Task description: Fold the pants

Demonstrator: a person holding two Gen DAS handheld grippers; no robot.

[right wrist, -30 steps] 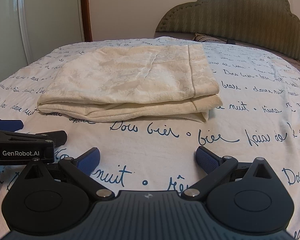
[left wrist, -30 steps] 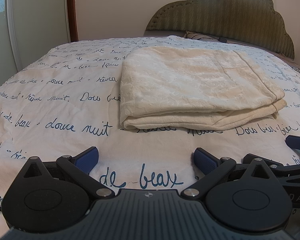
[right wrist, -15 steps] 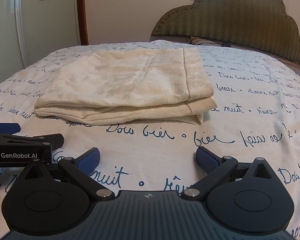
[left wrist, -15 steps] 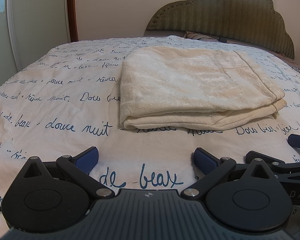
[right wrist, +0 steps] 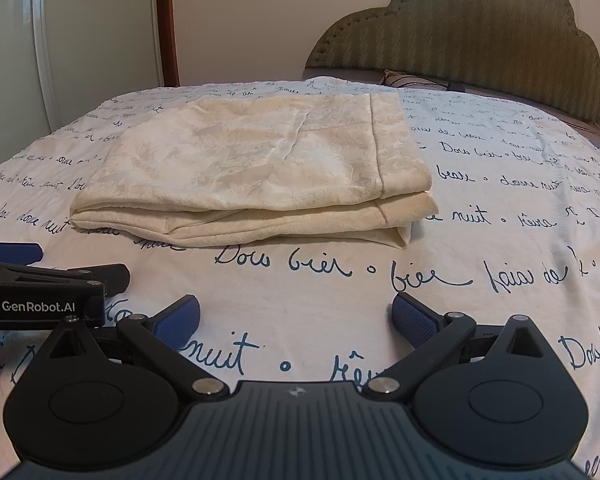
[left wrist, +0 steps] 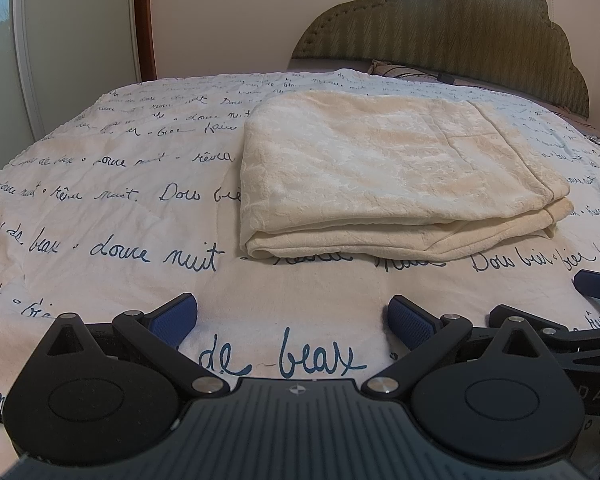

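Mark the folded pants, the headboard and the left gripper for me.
folded pants (left wrist: 388,168): left wrist view, top layer.
headboard (right wrist: 480,40): right wrist view, padded front.
left gripper (left wrist: 292,316): left wrist view, midway between the blue fingertips.

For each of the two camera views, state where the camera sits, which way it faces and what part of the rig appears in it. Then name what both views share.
Left wrist: sits on the left gripper, facing along the bed toward the headboard; its open blue fingers show, the right gripper's side at right.
Right wrist: sits on the right gripper, facing likewise; its open fingers show, the left gripper's side at left.
Shared: the folded cream pants on the script-printed bedspread.
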